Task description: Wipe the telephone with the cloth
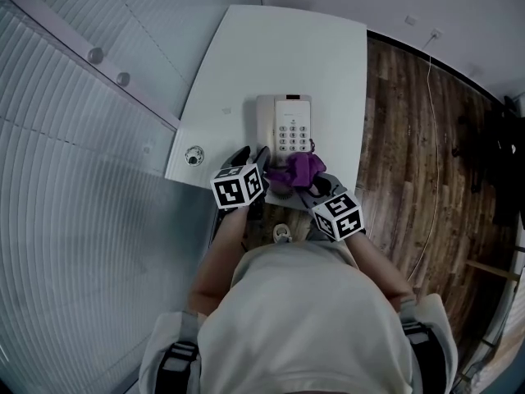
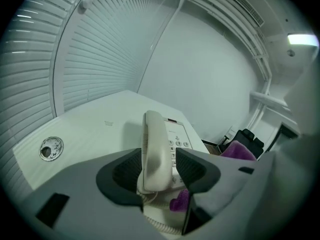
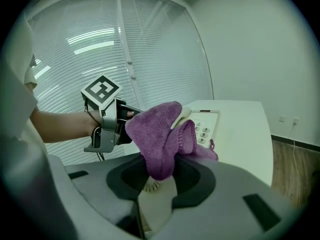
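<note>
Your left fingers clamp the handset; your right fingers pinch the purple cloth against the near end of the phone on the bench.

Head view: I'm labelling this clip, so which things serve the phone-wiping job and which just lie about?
In the job: telephone; its handset, gripped by the left gripper; purple cloth, held in the right gripper.
Lying about: round metal fitting on the table; white cable on the floor.
</note>
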The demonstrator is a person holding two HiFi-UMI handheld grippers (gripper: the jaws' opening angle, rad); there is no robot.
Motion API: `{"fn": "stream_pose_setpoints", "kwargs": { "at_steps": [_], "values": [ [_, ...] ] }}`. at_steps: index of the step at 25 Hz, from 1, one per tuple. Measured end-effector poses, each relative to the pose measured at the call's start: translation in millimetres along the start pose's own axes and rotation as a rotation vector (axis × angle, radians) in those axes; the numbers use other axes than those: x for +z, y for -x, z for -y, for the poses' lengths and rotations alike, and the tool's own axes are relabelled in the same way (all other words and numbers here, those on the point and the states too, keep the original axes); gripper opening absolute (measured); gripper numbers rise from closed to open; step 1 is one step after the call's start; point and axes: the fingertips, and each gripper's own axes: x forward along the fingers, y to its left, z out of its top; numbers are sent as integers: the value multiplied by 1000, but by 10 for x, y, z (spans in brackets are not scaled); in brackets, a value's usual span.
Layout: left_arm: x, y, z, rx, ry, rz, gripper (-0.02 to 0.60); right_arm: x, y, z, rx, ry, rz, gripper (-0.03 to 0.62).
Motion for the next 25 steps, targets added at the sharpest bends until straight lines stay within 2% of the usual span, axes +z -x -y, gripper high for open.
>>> {"fn": "stream_pose_setpoints", "kwargs": {
  "at_steps": [10,25],
  "values": [
    [126,-355,49,26,-29,-30,222,39,179,250,-43,-48,28,126],
    [190,-744,-32,153,-76,-73,225,28,177,473,-28,-66,19,127]
  ]
}}
